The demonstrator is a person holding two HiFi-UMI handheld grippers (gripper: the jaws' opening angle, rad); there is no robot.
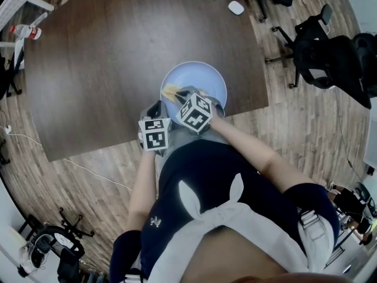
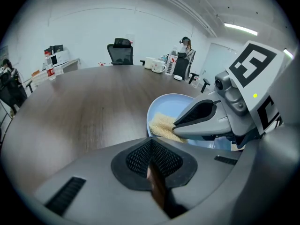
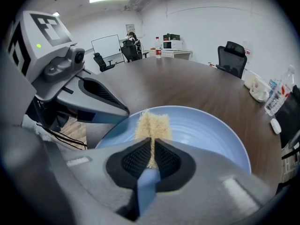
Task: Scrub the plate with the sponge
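The right gripper (image 3: 152, 148) pinches the yellow sponge (image 3: 151, 123) against the blue plate (image 1: 206, 78) near its 9 o'clock rim. The left gripper (image 2: 151, 148), jaws pressed together on nothing, sits at the plate's 7 o'clock edge.

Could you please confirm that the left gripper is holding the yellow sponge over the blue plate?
Not quite: the right gripper is the one holding the sponge over the blue plate. The right gripper view shows the sponge pinched between its jaws. The left gripper is shut on nothing.
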